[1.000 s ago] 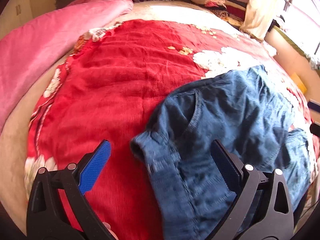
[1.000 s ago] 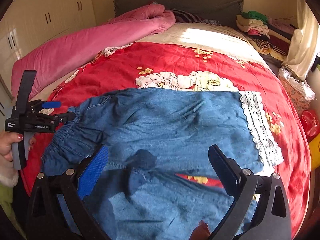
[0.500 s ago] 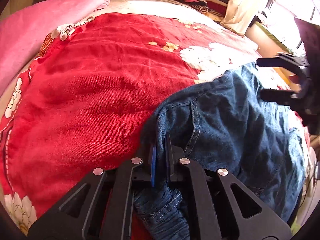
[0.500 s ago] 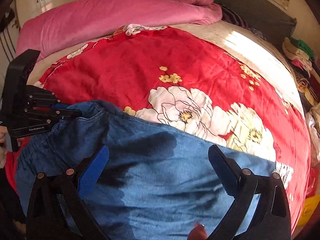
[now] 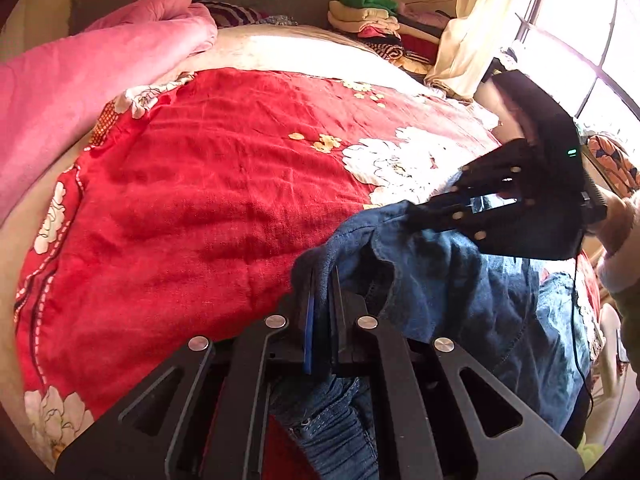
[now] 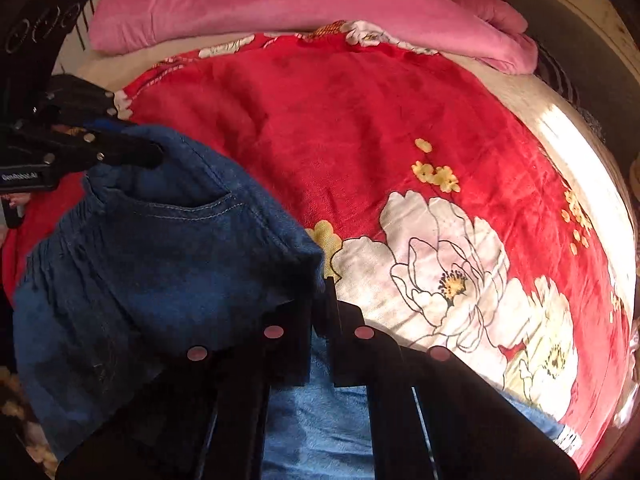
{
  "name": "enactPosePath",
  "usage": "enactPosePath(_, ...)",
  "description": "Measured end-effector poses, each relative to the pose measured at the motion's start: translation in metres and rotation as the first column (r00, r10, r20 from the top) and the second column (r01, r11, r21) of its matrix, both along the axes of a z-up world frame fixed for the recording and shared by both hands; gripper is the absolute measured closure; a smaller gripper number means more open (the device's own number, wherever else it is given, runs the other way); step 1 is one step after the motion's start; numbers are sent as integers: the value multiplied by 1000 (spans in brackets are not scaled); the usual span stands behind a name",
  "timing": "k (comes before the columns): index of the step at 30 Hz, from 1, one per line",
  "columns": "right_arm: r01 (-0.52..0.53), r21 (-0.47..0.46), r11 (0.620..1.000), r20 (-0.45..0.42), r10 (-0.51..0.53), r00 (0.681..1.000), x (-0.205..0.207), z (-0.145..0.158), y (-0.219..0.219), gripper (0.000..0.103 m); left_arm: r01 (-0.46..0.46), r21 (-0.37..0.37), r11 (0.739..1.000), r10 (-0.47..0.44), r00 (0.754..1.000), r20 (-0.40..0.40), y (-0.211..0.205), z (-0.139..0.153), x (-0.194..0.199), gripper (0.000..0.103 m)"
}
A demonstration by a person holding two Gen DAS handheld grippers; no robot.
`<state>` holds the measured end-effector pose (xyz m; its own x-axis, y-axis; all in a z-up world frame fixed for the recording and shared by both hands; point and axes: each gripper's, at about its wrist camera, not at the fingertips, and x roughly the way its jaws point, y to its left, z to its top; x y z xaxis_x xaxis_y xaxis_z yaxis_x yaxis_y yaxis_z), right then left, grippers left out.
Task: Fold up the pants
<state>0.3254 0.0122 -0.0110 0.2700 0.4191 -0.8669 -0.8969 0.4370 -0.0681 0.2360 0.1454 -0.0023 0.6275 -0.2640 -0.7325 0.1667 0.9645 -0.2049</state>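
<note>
Now your left gripper (image 5: pixel 322 280) and right gripper (image 6: pixel 320 292) both angle downward, each clamped on the pants (image 6: pixel 160 264) waistband over the bed (image 5: pixel 180 200).

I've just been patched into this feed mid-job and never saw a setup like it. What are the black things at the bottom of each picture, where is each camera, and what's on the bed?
There is no robot arm here. A person holds a pair of black tongs in each hand, and a wide-angle camera on each looks forward along its two fingers. One picture comes from the left tongs, the other from the right tongs; each also shows the other pair off to the side.

The surface is a bed covered by a red flowered blanket, with a rolled pink quilt along its far edge. On the blanket lie blue denim pants.

Both tongs are shut on the upper edge of the pants, one at each corner; the right ones have only just closed. The denim between them looks lifted.
</note>
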Motion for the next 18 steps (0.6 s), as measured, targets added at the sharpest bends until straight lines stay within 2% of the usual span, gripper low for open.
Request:
enactPosePath(3, 44, 81, 996, 35, -47, 998, -19, 29, -23, 99, 14, 2, 1000, -14, 1000, 23, -2, 6, -8, 102)
enactPosePath(7, 88, 122, 989, 65, -96, 993, -58, 54, -45, 99, 63, 38, 997, -65, 995, 74, -14, 19, -27, 102)
enactPosePath(14, 157, 210, 965, 39, -169, 985, -138, 69, -74, 99, 92, 103, 990, -107, 983, 150, -33, 44, -82, 102)
enactPosePath(18, 180, 251, 951, 0, -186, 983, -180, 63, -91, 99, 103, 128, 986, -124, 977, 172, -45, 43, -123, 102)
